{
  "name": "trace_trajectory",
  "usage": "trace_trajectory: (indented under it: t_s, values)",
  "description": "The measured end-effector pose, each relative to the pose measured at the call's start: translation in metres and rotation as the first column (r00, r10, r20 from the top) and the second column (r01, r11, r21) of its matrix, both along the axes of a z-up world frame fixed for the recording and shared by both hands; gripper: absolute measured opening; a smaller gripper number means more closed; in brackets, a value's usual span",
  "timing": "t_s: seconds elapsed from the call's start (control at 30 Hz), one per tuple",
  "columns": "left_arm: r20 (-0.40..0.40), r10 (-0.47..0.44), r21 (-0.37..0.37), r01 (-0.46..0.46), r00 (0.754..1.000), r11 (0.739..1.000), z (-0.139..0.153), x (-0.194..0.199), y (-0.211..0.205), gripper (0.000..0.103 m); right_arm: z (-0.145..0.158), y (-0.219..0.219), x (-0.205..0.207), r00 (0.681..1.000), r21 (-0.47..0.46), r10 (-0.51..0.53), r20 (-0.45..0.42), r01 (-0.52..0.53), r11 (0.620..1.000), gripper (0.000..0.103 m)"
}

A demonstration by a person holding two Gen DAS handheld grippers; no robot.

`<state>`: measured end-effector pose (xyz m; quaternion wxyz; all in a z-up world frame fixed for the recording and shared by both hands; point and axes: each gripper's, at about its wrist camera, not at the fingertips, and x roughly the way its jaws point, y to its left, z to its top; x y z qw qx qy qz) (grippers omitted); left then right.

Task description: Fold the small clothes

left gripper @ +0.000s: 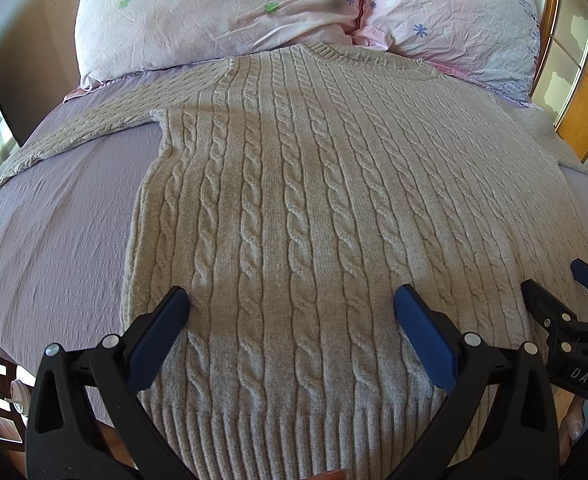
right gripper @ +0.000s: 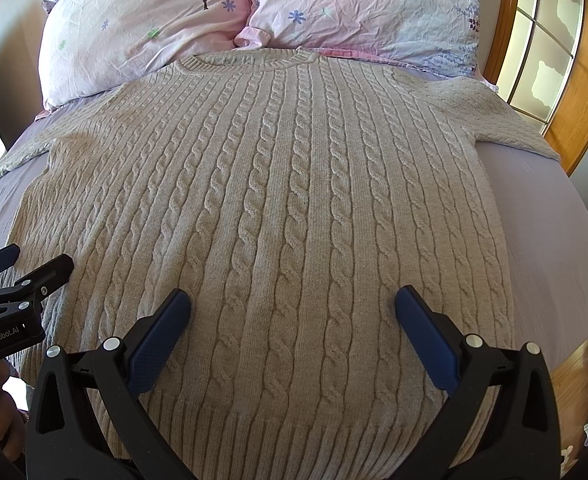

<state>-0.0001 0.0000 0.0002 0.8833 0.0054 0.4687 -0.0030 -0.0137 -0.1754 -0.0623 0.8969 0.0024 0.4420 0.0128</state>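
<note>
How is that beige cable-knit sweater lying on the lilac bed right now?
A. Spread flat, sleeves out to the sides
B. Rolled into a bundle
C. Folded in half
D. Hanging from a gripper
A: the beige cable-knit sweater lies flat on the lilac bed, both sleeves stretched sideways, unfolded.

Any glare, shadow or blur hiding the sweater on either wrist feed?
Left wrist view: sharp, fisheye-bowed; faint shadow bands cross the sweater, cables still readable; the window is bright. Right wrist view: even light on the sweater, no blur; the frame's corners are dark.
</note>
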Motion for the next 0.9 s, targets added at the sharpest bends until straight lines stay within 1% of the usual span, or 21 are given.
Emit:
trace_trajectory:
  t_s: [0.5, 0.73, 0.9]
  values:
    - [-0.008, 0.002, -0.001, -0.002, 1.000, 1.000, 0.0014, -0.0001, -0.0004, 0.101, 0.0002, 0.0003, 0.0002, 1.000, -0.001, 0.000, -0.003, 0.000, 1.000, 0.102]
    - [-0.010, 0.005, -0.001, -0.005, 1.000, 1.000, 0.0005, 0.0020, 0.0005, 0.101, -0.0014, 0.0025, 0.0025, 1.000, -0.002, 0.006, -0.030, -0.006, 1.000, 0.102]
    - [-0.011, 0.005, -0.001, -0.005, 1.000, 1.000, 0.0004, 0.0018, 0.0006, 0.101, -0.0050, 0.0045, 0.0073, 0.999, -0.004, 0.014, -0.034, -0.014, 1.000, 0.102]
